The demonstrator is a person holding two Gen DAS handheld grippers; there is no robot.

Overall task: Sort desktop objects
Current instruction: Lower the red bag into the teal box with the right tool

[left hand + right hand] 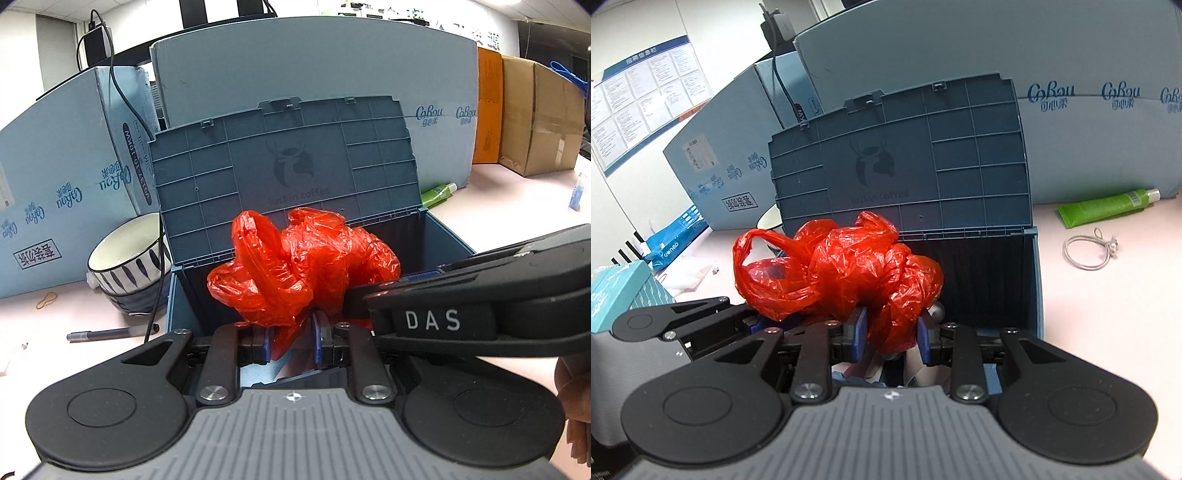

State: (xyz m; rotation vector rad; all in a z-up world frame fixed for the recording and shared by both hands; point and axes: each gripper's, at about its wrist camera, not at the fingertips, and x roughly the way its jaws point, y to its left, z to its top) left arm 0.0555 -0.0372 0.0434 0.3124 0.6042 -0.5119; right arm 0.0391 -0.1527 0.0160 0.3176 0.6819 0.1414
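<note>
The left gripper [291, 341] pinches the lower fold of the crumpled red bag [303, 266], which bunches just ahead of its fingertips. Just right of it, the right gripper [891, 341] clamps another fold of the same bag. The bundle hangs between both, directly over the open blue box [1034, 295], its lid [905, 155] upright behind. Its long axis seems to run left to right, so lowering both together should drop it inside.

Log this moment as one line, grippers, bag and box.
left gripper: shut on red bag | right gripper: shut on red bag | bag: above open blue box | lid: up
</note>
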